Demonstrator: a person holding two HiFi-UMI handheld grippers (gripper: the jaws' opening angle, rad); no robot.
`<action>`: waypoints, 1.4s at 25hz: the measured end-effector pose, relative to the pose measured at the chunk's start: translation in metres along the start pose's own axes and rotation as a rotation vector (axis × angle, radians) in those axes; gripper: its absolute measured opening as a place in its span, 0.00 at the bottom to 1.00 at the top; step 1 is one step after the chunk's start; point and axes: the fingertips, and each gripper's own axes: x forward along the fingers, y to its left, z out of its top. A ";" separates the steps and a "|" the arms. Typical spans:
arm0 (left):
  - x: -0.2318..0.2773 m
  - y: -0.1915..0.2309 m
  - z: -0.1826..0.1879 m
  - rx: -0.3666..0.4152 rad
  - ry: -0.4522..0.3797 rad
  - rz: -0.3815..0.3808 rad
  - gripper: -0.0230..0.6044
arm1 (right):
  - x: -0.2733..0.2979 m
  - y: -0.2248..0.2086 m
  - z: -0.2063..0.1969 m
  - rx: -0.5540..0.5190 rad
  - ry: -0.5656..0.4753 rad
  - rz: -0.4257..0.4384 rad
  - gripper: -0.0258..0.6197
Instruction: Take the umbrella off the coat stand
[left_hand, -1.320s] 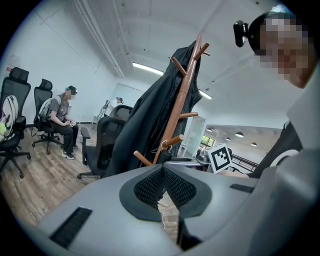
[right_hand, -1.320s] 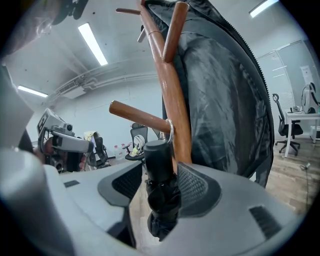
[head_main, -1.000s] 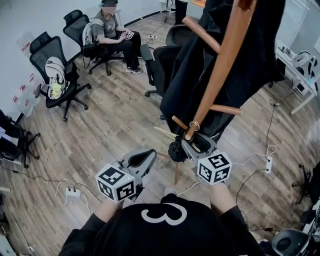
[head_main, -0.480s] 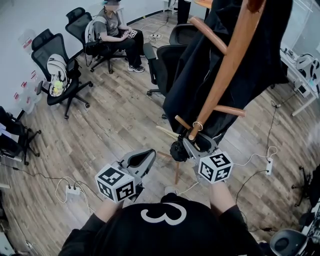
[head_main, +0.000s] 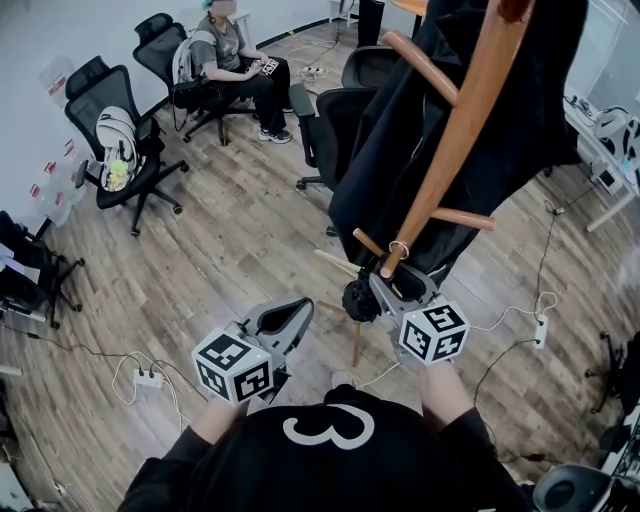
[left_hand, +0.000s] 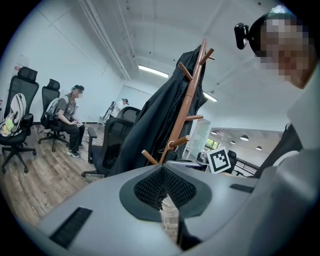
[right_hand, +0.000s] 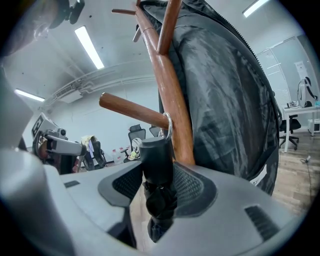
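Black folded umbrella (right_hand: 156, 162) is clamped btwn jaws of your right hand-held gripper (right_hand: 159, 184), its ring (right_hand: 168, 126) on coat stand (right_hand: 170, 95) peg (right_hand: 131, 110); left hand-held gripper (left_hand: 162, 182) closed, empty.

The reddish-brown wooden coat stand (right_hand: 169, 95) is smooth and glossy. The folded black umbrella (right_hand: 156, 160) has a matt plastic handle and crumpled cloth. The small ring (right_hand: 168, 127) is shiny metal. The dark coat (right_hand: 225, 100) is cloth with a faint sheen.

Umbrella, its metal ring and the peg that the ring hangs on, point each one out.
umbrella (right_hand: 156, 159), right gripper view, on its black handle between the jaws.
metal ring (right_hand: 168, 125), right gripper view, on the loop's visible curve.
peg (right_hand: 131, 109), right gripper view, mid-length of the wooden arm.
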 end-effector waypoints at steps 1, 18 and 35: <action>0.000 0.000 0.000 -0.001 0.000 -0.001 0.06 | 0.000 0.000 0.000 0.000 -0.001 -0.002 0.36; 0.002 -0.007 -0.002 0.007 0.016 -0.017 0.06 | -0.004 0.004 -0.001 0.014 -0.006 0.010 0.35; -0.012 -0.017 0.004 0.024 0.010 -0.017 0.06 | -0.015 0.026 0.013 0.004 -0.034 0.041 0.35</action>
